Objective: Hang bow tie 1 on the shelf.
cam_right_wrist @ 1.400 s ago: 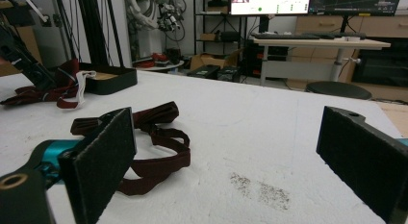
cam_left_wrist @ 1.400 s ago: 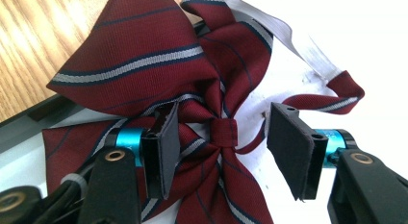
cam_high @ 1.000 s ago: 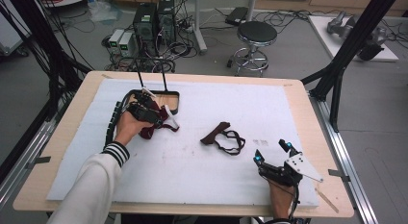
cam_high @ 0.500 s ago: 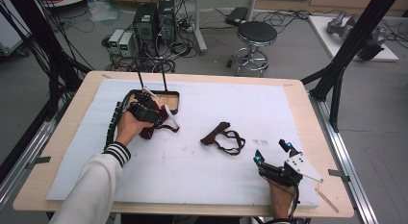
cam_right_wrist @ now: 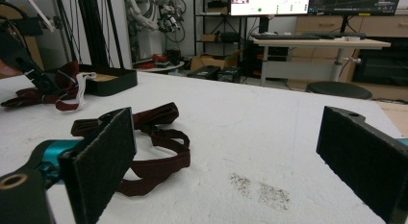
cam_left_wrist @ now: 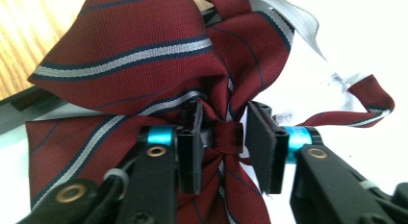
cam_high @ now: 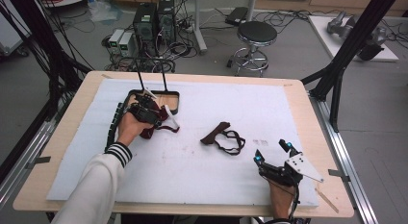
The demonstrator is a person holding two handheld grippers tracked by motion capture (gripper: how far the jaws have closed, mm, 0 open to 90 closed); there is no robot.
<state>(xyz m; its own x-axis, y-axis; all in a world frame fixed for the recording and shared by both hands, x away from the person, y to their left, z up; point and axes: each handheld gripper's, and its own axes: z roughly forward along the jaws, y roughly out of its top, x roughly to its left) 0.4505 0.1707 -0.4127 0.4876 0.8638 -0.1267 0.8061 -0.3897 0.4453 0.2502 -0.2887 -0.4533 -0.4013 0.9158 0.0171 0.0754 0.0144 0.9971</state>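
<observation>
A maroon bow tie [cam_left_wrist: 130, 46] with grey and navy stripes lies on the white mat beside a black tray [cam_high: 166, 95]. My left gripper [cam_left_wrist: 225, 113] is down over it, one jaw on each side of the centre knot with a little gap showing, so it reads as open. From above, the left gripper [cam_high: 144, 111] and the hand cover most of this bow tie [cam_high: 153, 129]. A second, dark brown bow tie [cam_high: 222, 136] with a looped strap lies mid-table. My right gripper [cam_high: 271, 151] rests near the front right, open wide, its jaws pointed at the brown bow tie [cam_right_wrist: 149, 137].
The black tray has a wooden floor and two thin upright rods at its back. A white strap [cam_high: 171, 120] trails from the maroon tie. A dark smudge [cam_right_wrist: 260, 188] marks the mat in front of the right gripper. A stool [cam_high: 256, 34] and computers stand beyond the far edge.
</observation>
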